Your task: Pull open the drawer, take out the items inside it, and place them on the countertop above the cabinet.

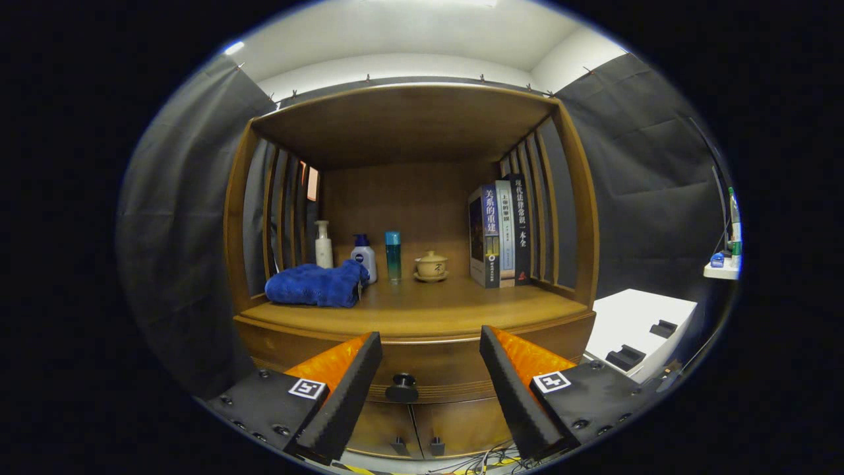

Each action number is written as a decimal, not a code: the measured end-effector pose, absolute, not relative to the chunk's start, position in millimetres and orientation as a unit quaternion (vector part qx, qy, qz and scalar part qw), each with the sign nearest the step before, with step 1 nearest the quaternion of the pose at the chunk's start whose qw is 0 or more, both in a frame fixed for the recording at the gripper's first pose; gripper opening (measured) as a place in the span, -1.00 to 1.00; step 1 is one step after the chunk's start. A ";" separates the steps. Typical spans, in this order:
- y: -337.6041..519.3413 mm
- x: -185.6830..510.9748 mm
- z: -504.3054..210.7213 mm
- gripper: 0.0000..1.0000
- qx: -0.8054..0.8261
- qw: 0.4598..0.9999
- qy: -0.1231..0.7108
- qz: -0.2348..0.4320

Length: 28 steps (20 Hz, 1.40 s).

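In the gripper view, your gripper (430, 340) has its jaws spread wide with nothing between the pads, and the 2 fingers frame the drawer front (428, 366) of the wooden cabinet (573, 218). The drawer is closed, and its dark round knob (401, 387) sits ahead of the fingers, between them but nearer the left finger (346, 389) than the right finger (511, 389). The items you are meant to take out are hidden inside, so nothing can be said of them yet.

For this step, I would shift the gripper slightly left so the knob is centred in the gap, then lower it until the pads are level with the knob rather than the drawer's top edge. Close both pads on the knob, not its rim, and pull straight toward you. Pulling at an angle will likely bind the drawer or slip the pads off.

Below the drawer, 2 small door handles (415, 447) sit close together. Don't mistake them for your target.

On the countertop (422, 307), the near middle is bare. A blue towel (316, 285) lies at the left, bottles (362, 254) and a lidded cup (431, 266) stand farther back, and books (501, 234) stand at the right. Plan to set things down in that bare patch.
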<state>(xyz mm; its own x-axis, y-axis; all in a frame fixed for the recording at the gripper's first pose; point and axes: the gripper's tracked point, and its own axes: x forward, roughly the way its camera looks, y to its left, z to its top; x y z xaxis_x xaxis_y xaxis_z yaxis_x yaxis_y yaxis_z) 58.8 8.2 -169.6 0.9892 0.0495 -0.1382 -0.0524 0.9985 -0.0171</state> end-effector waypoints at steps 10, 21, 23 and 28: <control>19.6 83.9 -257.2 0.75 -0.018 0.990 0.136 0.041; 32.4 107.1 -305.9 0.16 0.006 0.984 0.174 0.048; 35.4 108.2 -303.1 0.10 0.013 0.984 0.169 0.046; 33.3 106.8 -301.4 -0.08 0.009 0.983 0.178 0.043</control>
<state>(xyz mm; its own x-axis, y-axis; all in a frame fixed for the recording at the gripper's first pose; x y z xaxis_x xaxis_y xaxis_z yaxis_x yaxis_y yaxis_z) 106.8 33.3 -301.4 0.9329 0.0884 -0.3491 -0.0820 0.9961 0.0329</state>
